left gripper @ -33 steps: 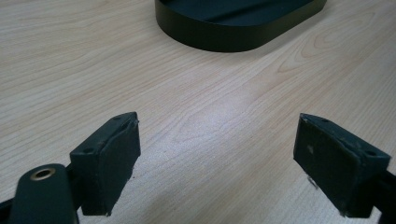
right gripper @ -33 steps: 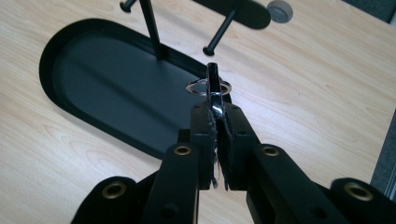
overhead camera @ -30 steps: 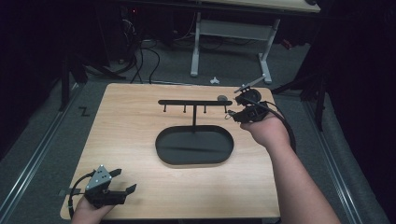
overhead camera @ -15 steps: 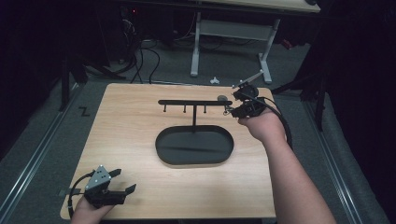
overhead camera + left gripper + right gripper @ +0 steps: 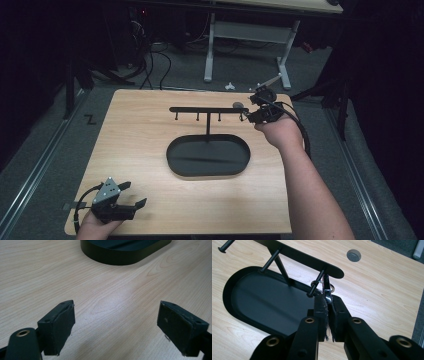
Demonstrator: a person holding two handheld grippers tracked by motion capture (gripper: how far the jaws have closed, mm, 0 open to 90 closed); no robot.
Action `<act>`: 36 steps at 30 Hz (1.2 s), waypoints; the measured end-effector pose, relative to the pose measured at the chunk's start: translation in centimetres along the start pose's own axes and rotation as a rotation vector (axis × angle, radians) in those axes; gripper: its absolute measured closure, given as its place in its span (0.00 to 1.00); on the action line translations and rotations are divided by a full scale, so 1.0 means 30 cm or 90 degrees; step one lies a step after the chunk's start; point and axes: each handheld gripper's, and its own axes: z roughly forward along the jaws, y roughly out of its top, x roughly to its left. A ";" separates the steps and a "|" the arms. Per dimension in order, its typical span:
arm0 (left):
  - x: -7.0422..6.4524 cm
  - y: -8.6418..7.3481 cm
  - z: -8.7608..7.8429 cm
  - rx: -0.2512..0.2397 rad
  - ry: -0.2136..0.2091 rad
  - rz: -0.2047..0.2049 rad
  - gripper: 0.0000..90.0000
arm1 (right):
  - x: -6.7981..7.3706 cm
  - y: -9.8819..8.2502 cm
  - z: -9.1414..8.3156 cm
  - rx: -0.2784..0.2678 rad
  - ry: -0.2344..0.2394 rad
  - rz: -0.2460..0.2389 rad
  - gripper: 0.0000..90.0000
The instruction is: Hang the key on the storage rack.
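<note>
A black rack (image 5: 207,109) with several downward pegs stands on a post in an oval black tray (image 5: 171,155) at mid-table. My right gripper (image 5: 248,116) is at the rack's right end, shut on a thin metal key (image 5: 327,291). The key's ring (image 5: 322,283) lies against the rightmost peg (image 5: 316,285); I cannot tell whether it loops around it. My left gripper (image 5: 135,194) rests at the table's near left corner. It is open, with only bare wood between its pads (image 5: 60,326).
A grey round plug (image 5: 239,105) sits in the tabletop behind the rack's right end. The wooden table (image 5: 140,130) is bare to the left of the tray. Beyond its far edge, cables and a white desk frame (image 5: 210,45) stand on the dark floor.
My right gripper has crept slightly farther along the table at the rack's right end, still shut on the key. The left gripper has stayed put.
</note>
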 end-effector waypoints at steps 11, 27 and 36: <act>-0.002 0.000 0.003 0.005 -0.004 0.002 0.17 | -0.003 -0.001 0.056 0.018 -0.012 0.006 0.93; -0.006 0.001 0.009 0.010 -0.007 0.007 0.17 | -0.005 -0.014 0.048 0.019 0.001 0.010 0.86; -0.008 0.000 0.009 0.012 -0.007 0.009 0.17 | -0.010 -0.032 0.040 0.021 0.002 0.011 0.86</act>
